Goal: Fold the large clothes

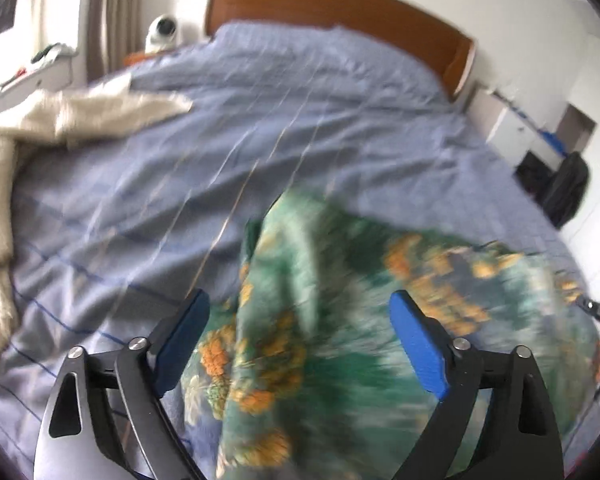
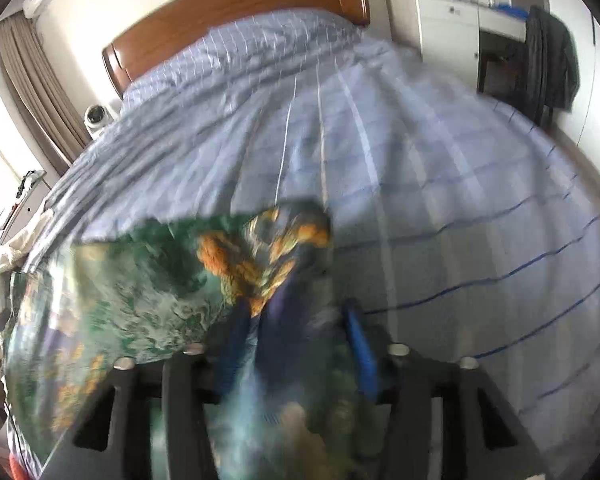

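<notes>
A green garment with orange flowers [image 1: 340,280] lies bunched on the blue checked bedspread [image 1: 180,160], blurred in both views. My left gripper [image 1: 298,296] stands wide open above it, its blue pads well apart on either side of the cloth and not pressing it. In the right wrist view the same garment [image 2: 140,280] spreads to the left, and a fold of it runs down between the pads of my right gripper [image 2: 296,308]. Those jaws stand partly apart, with a gap at the right pad. The bedspread [image 2: 420,200] fills the rest of that view.
A cream fuzzy blanket [image 1: 40,128] lies at the bed's left side. A wooden headboard [image 1: 340,4] stands at the far end, with a small white camera [image 1: 162,32] beside it. White cabinets and a dark bag [image 2: 548,60] are to the right of the bed.
</notes>
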Available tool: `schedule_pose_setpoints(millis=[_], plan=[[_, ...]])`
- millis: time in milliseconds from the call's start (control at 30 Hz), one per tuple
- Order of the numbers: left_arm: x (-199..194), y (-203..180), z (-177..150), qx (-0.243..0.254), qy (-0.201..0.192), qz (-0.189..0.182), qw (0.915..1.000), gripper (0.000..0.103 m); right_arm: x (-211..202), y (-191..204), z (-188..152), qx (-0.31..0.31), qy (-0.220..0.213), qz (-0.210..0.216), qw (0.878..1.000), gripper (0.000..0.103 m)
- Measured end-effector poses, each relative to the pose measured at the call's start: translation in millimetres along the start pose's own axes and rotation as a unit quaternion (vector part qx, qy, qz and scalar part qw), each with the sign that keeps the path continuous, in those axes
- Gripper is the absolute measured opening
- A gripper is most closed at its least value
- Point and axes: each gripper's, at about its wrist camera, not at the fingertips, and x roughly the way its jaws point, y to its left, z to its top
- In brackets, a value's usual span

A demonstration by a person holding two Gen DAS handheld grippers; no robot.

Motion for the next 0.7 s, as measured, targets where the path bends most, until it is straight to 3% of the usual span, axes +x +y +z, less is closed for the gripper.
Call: schedule_pose_setpoints(millis=[100, 167, 267, 333, 467, 600, 700], plan=[[-3.3, -21.9, 12.8, 0.026, 0.010, -0.033, 0.9991, 0.094, -40.9, 3.0, 13.0, -0.019, -0.054, -0.025, 0.998, 0.050], [10.5, -42.1, 15.5, 0.054, 0.026, -0.045, 0.9972, 0.094, -55.5, 9.7, 18.6, -0.024, -0.071, -0.016, 0.997, 0.052], [45.9, -67.8, 14.2, 0.101, 0.068, -0.045, 0.9916, 0.094, -44.6, 30.0, 14.8, -0.037, -0.049, 0.021, 0.998, 0.053], [71.7, -77.7, 12.8, 0.119, 0.088, -0.027, 0.9886, 0.094, -27.2, 40.2, 8.3, -0.042, -0.027, 0.038, 0.998, 0.053], [93.6, -65.2, 21.0, 0.104, 0.079, 0.022, 0.9913, 0.093, 14.6, 49.3, -10.0, -0.054, 0.010, 0.037, 0.998, 0.053], [110.2, -35.9, 30.3, 0.068, 0.070, 0.068, 0.9930, 0.093, 37.2, 33.3, -21.8, -0.036, 0.010, 0.049, 0.998, 0.053], [121.3, -15.2, 27.5, 0.029, 0.078, 0.056, 0.9949, 0.098, 44.6, 24.3, -27.6, -0.016, 0.005, 0.070, 0.997, 0.053]])
